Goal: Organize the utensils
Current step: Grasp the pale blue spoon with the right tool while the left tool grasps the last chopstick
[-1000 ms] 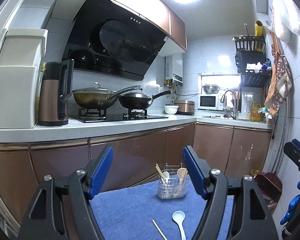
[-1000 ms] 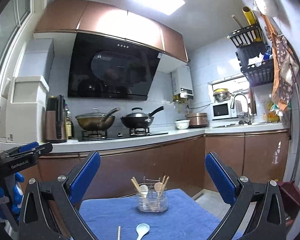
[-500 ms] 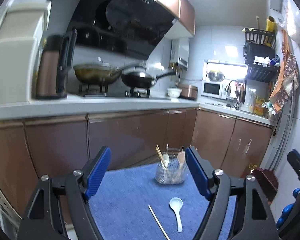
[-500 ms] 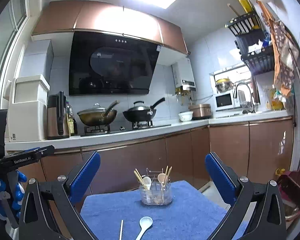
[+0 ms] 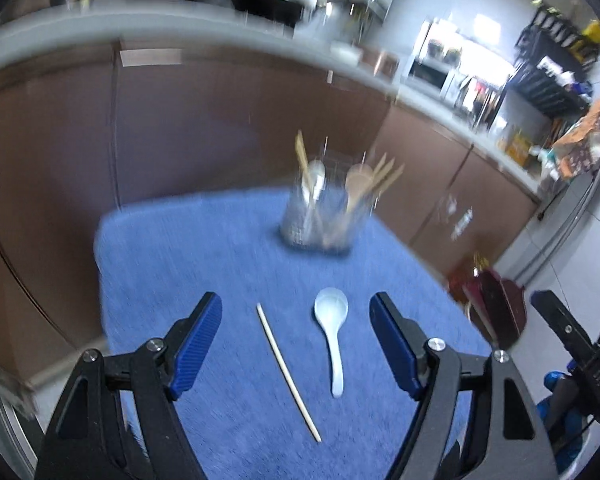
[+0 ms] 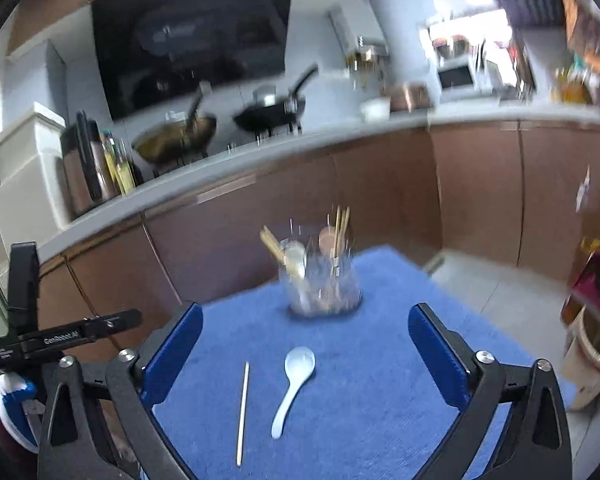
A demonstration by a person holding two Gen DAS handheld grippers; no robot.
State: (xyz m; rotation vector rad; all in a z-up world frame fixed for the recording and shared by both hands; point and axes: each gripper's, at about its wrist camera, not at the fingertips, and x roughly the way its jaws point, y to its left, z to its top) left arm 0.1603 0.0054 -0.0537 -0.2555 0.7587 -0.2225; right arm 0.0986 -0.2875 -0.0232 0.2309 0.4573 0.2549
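Observation:
A white ceramic spoon (image 5: pixel 331 338) (image 6: pixel 294 384) and a single wooden chopstick (image 5: pixel 288 372) (image 6: pixel 243 412) lie side by side on a blue cloth-covered table (image 5: pixel 180 248) (image 6: pixel 400 400). Behind them stands a wire utensil holder (image 5: pixel 320 220) (image 6: pixel 320 280) with chopsticks and spoons in it. My left gripper (image 5: pixel 296 344) is open and empty above the chopstick and spoon. My right gripper (image 6: pixel 306 354) is open and empty, with the spoon between its jaws in view. Both views are motion-blurred.
Brown kitchen cabinets (image 6: pixel 380 200) and a counter with pans (image 6: pixel 268 116) run behind the table. A red bin (image 5: pixel 496 304) stands on the floor to the right. The other gripper shows at each view's edge, at the right in the left wrist view (image 5: pixel 572 344) and at the left in the right wrist view (image 6: pixel 60 336).
Both grippers have tilted down and moved toward the table; the spoon and chopstick now sit higher and larger between the jaws. Both grippers stay open.

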